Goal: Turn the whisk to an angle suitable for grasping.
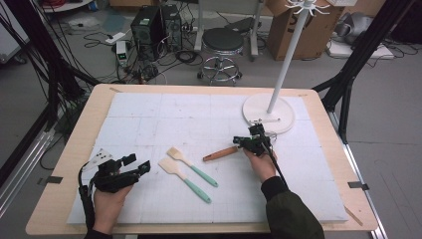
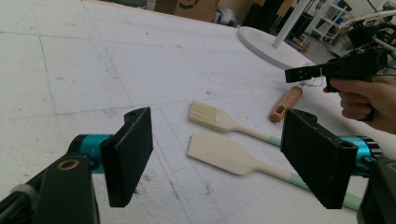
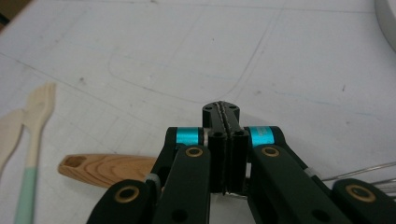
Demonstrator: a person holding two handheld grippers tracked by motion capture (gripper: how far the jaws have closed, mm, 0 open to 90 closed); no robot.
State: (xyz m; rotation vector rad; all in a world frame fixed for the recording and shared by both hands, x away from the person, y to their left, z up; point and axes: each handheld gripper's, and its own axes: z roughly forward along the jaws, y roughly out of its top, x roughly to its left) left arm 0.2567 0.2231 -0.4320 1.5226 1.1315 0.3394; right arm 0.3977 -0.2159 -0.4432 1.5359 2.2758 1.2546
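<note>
A whisk with a wooden handle (image 1: 220, 153) (image 2: 286, 103) (image 3: 109, 169) lies mid-table on the white foam mat (image 1: 149, 114). My right gripper (image 1: 238, 141) (image 3: 226, 114) (image 2: 299, 74) is shut at the whisk's wire end, and a thin silver wire shows pinched between its jaws. Two pale wooden utensils with mint handles lie left of it: a slotted one (image 1: 191, 167) (image 2: 210, 115) (image 3: 39, 105) and a flat spatula (image 1: 184, 177) (image 2: 229, 154). Low at the left, my left gripper (image 1: 138, 163) (image 2: 219, 158) stands open with nothing held, pointing toward the utensils.
A white stand with a round base (image 1: 268, 113) (image 2: 266, 44) and a tall pole rises at the back right of the mat. The wooden table rim (image 1: 64, 164) frames the mat. Beyond the table stand a stool (image 1: 221, 45), computer cases and a cardboard box.
</note>
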